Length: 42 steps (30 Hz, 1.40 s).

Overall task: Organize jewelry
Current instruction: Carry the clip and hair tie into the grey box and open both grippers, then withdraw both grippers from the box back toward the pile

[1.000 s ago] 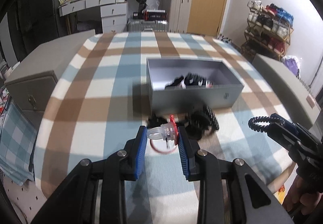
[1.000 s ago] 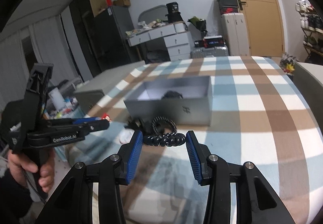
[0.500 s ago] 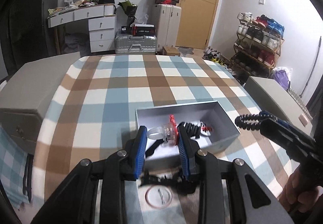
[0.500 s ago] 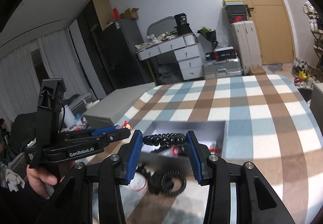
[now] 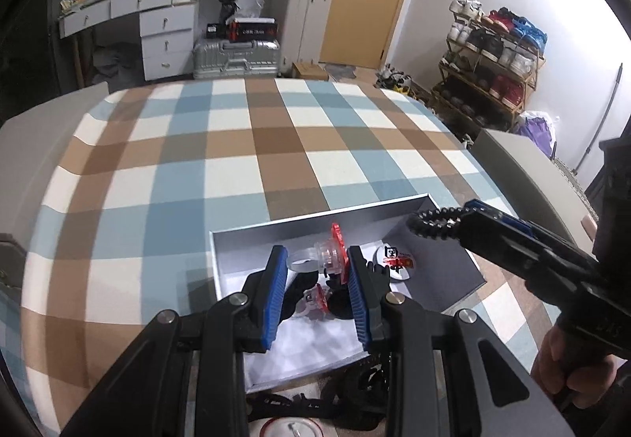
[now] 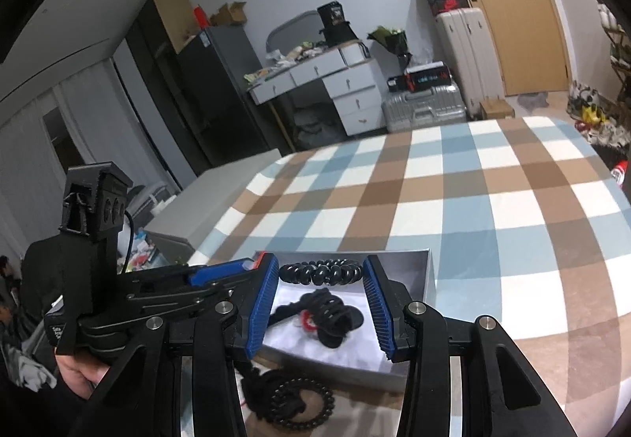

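With our left gripper (image 5: 313, 267) fingers clamping a clear-and-red clip (image 5: 325, 253) and our right gripper (image 6: 320, 279) fingers pinching a black coil tie (image 6: 320, 273), both above the grey box (image 5: 315, 228) near the surface's near edge, early release risks missing.

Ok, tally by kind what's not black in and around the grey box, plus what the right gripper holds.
Clear-and-red clips: 2, one in the left gripper, one in the grey box.
Round badges: 2, one inside, one outside.
Black coil tie in the right gripper: 1.
Total: 5.
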Tool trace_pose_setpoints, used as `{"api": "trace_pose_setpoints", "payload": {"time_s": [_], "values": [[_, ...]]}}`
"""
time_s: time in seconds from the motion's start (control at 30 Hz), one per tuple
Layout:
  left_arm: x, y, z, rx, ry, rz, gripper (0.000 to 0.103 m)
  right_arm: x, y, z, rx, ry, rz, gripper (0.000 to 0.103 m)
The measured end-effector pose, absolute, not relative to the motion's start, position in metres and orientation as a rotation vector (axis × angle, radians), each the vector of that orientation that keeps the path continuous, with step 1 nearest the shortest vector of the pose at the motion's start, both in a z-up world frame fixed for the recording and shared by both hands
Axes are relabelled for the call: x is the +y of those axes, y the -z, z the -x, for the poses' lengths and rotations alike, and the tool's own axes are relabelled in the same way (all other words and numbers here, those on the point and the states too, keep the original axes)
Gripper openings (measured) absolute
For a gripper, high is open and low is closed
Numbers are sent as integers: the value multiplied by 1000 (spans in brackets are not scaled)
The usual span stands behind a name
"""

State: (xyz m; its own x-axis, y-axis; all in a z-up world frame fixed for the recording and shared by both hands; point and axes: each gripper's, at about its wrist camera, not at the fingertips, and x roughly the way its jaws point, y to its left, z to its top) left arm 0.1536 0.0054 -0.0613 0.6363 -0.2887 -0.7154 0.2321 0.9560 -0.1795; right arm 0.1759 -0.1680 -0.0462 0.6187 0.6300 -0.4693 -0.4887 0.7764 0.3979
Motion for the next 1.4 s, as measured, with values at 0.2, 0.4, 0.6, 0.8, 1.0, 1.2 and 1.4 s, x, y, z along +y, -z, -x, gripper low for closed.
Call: {"api": "trace_pose_setpoints", "payload": {"time_s": [0.2,0.4,0.6,0.8,1.0,1.2,1.4], "values": [[2,64,-160,846,317,72,25,-165,55,-189,653,-643,-240,43],[1,69,-169,876,366,85,25,-159,61,-198,693,-640,-236,43],[11,68,-168,884,343,124,49,-161,64,-200,711,-621,-259,57],[22,57,-154,852,320,134,53,-170,54,-188,678,-601,-276,76],[28,46,-134,809,250,115,63,-167,35,-167,639,-610,-262,83],[37,42,-118,778,213,144,64,-156,19,-138,594,-615,-198,91],[39,33,-101,744,177,128,65,-154,8,-111,539,-612,-181,100]]}}
